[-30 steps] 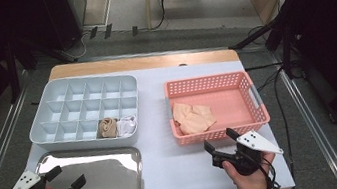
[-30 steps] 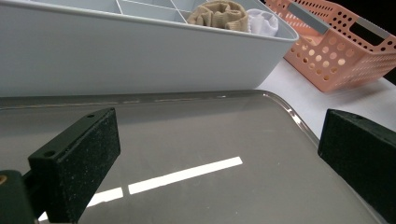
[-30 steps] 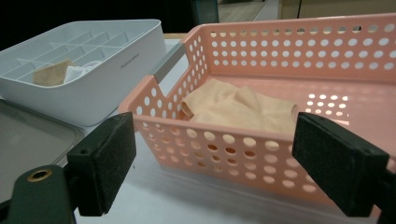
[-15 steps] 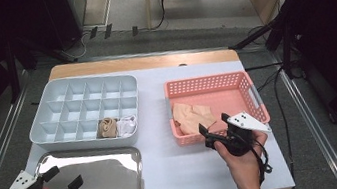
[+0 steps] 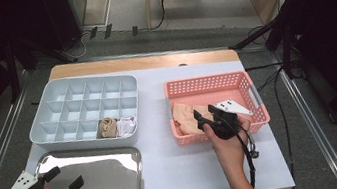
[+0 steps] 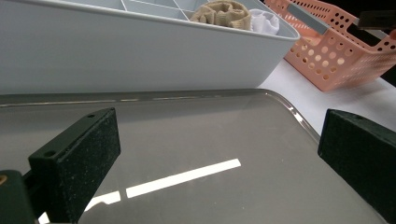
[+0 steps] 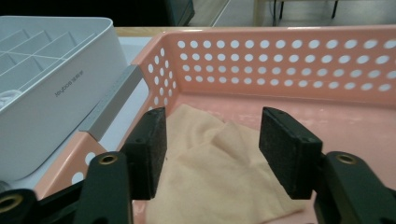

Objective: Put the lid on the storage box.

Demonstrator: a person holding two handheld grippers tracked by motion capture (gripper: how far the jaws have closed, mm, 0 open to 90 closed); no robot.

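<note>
A pink perforated basket [image 5: 246, 85] [image 7: 289, 60] sits at the table's right and holds a pale peach cloth [image 5: 185, 117] [image 7: 219, 172]. My right gripper [image 5: 207, 116] [image 7: 212, 144] hovers open over the basket's near left part, its jaws either side of the cloth's raised fold, nothing held. My left gripper [image 5: 65, 178] [image 6: 219, 158] stands open low over the steel tray [image 5: 119, 182] [image 6: 187, 140] at the front left. A grey compartment box [image 5: 61, 135] [image 6: 140, 51] holds a rolled tan sock [image 5: 107, 127] [image 6: 222, 11] and a white sock [image 5: 127, 126] [image 6: 266, 21] in its near row.
The box lies just behind the tray; the basket [image 6: 336, 51] is to the box's right with a strip of white table [image 5: 156, 126] between them. The box wall [image 7: 51, 102] stands close to the basket's grey handle [image 7: 112, 109]. Cables and stand legs lie beyond the table's far edge.
My right gripper has travelled forward from the table's front edge to above the basket, over the cloth. My left gripper has barely shifted above the tray.
</note>
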